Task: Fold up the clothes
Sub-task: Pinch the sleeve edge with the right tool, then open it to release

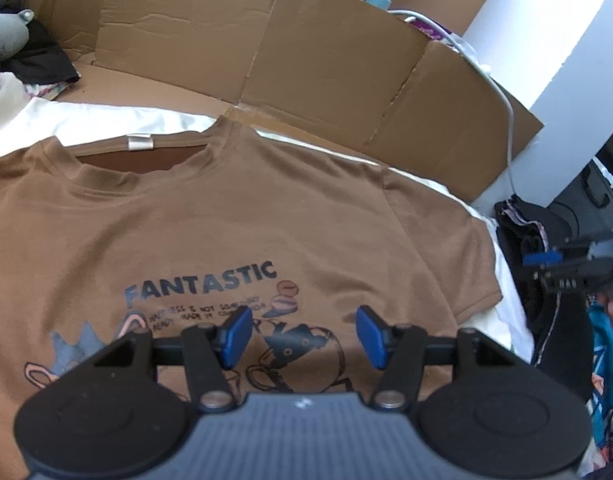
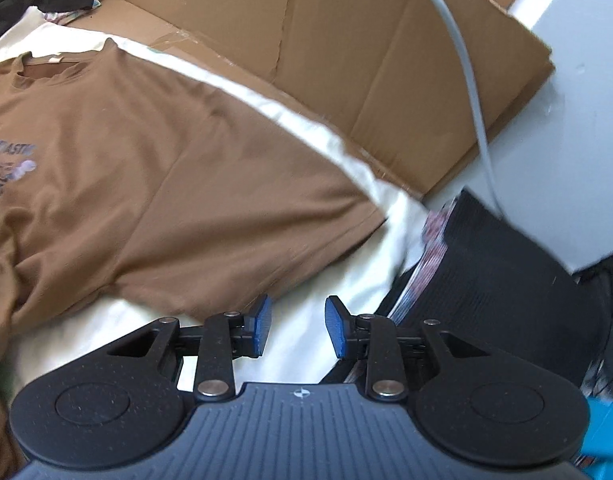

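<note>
Brown cotton T-shirt (image 1: 234,216) with a dark "FANTASTIC" print and cartoon figures, spread face up and nearly flat on a white sheet (image 1: 82,120); collar toward the flattened brown cardboard panels (image 1: 306,60) at the far side. A heap of dark and grey garments (image 1: 34,56) lies at far left, well apart from the shirt.

Step in hand, as judged: the shirt is laid out but no fold shows yet, so the first fold is being set up.

Left gripper (image 1: 302,336), black with blue pads: poised over the printed chest, jaws moderately apart, nothing between them; whether the pads touch the cloth cannot be told.

Right gripper (image 2: 296,326): jaws parted more narrowly, empty, over the white sheet just beside the hem of the short sleeve (image 2: 274,232), which lies spread outward. A white cable (image 2: 470,92) hangs down behind it, and dark ribbed fabric (image 2: 506,280) lies to its right.

Next move, as judged: the right gripper must pinch the sleeve edge and carry it across toward the print, while the left steadies or grasps the body.
</note>
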`<act>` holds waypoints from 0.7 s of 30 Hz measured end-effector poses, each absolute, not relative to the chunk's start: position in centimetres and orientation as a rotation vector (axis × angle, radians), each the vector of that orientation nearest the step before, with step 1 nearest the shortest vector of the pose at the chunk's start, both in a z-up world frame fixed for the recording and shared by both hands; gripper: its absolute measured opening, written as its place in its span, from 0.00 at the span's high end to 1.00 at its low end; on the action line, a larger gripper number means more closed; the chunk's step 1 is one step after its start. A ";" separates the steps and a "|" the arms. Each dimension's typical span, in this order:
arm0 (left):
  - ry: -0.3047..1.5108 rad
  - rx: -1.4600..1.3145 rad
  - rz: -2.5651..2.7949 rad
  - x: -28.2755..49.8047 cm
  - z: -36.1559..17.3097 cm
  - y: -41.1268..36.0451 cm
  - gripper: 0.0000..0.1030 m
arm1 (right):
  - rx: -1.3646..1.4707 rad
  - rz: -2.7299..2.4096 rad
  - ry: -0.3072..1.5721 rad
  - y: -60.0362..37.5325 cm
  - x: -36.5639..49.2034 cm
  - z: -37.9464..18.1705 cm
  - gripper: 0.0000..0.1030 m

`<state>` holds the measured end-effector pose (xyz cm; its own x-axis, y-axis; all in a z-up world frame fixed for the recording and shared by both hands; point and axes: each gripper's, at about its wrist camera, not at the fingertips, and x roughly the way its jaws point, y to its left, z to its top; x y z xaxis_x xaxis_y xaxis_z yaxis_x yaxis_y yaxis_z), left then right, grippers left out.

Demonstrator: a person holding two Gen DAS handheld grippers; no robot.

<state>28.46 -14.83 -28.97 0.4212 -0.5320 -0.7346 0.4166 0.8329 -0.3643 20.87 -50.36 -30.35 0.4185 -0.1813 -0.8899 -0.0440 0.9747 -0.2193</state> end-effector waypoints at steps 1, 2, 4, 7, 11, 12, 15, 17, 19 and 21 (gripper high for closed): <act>0.966 -0.134 -0.599 28.4 -28.9 -14.9 0.41 | -0.214 -0.084 1.137 -50.2 20.4 -30.3 0.63; 0.965 -0.135 -0.601 28.3 -28.9 -14.9 0.41 | -0.207 -0.074 1.138 -49.9 20.2 -30.3 0.62; 0.965 -0.137 -0.604 28.2 -28.8 -14.9 0.41 | -0.204 -0.039 1.135 -49.4 19.9 -30.7 0.52; 0.968 -0.131 -0.601 28.0 -28.7 -14.9 0.41 | -0.231 -0.015 1.134 -48.4 19.9 -31.8 0.50; 0.969 -0.133 -0.594 27.9 -28.6 -14.7 0.41 | -0.293 -0.012 1.128 -47.3 20.2 -33.9 0.49; 0.968 -0.132 -0.594 27.8 -28.5 -14.7 0.41 | -0.304 -0.013 1.126 -47.1 20.3 -34.4 0.49; 0.965 -0.133 -0.591 27.7 -28.5 -14.5 0.41 | -0.354 -0.013 1.117 -46.7 20.3 -34.9 0.72; 0.965 -0.136 -0.588 27.7 -28.5 -14.5 0.41 | -0.388 -0.018 1.125 -46.7 20.0 -34.6 0.82; 0.966 -0.143 -0.584 27.8 -28.5 -14.4 0.41 | -0.417 -0.021 1.132 -46.7 19.8 -34.0 0.93; 0.966 -0.150 -0.583 27.9 -28.6 -14.4 0.41 | -0.454 -0.017 1.135 -46.6 19.5 -33.3 0.94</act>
